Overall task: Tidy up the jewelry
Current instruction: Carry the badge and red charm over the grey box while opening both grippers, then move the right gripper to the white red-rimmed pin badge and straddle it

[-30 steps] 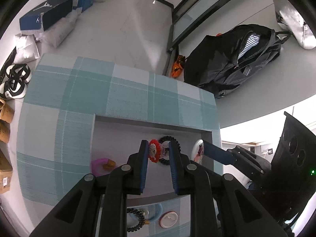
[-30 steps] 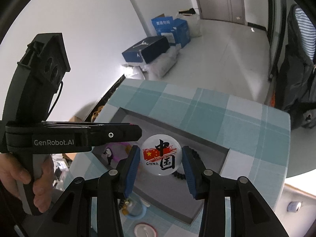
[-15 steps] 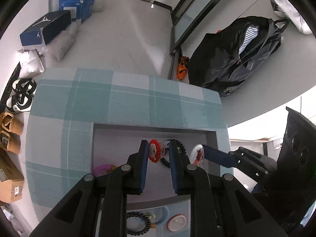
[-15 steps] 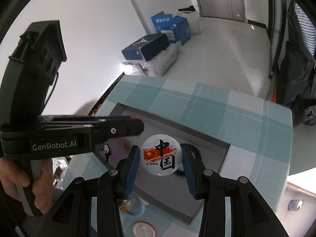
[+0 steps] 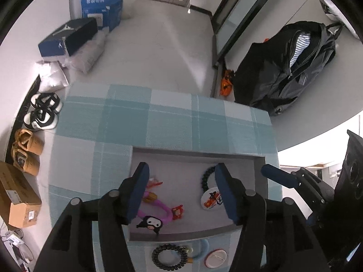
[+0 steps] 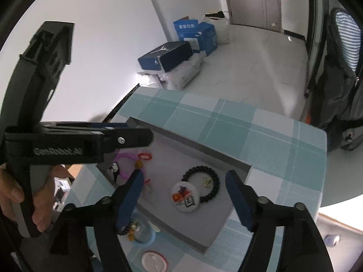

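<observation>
A grey tray (image 5: pixel 197 156) (image 6: pixel 236 217) sits on the teal checked tablecloth. In it lie a white China-flag badge (image 5: pixel 212 200) (image 6: pixel 185 196), a black bead bracelet (image 5: pixel 205 178) (image 6: pixel 202 187), a purple hair band with a cartoon charm (image 5: pixel 156 213) (image 6: pixel 123 161) and small red pieces (image 5: pixel 177 211) (image 6: pixel 145 156). My left gripper (image 5: pixel 181 192) is open and empty above the tray. My right gripper (image 6: pixel 185 200) is open and empty above the badge.
In front of the tray lie a black coil hair tie (image 5: pixel 169 257), a blue ring (image 6: pixel 145 233) and a red-rimmed round badge (image 5: pixel 215 258) (image 6: pixel 154 261). A black backpack (image 5: pixel 285 68), shoe boxes (image 5: pixel 70 37) and shoes (image 5: pixel 40 111) stand on the floor around the table.
Both grippers have opened. The right one has let go of the China badge, which now lies in the tray. The left one has dropped its red piece into the tray.
</observation>
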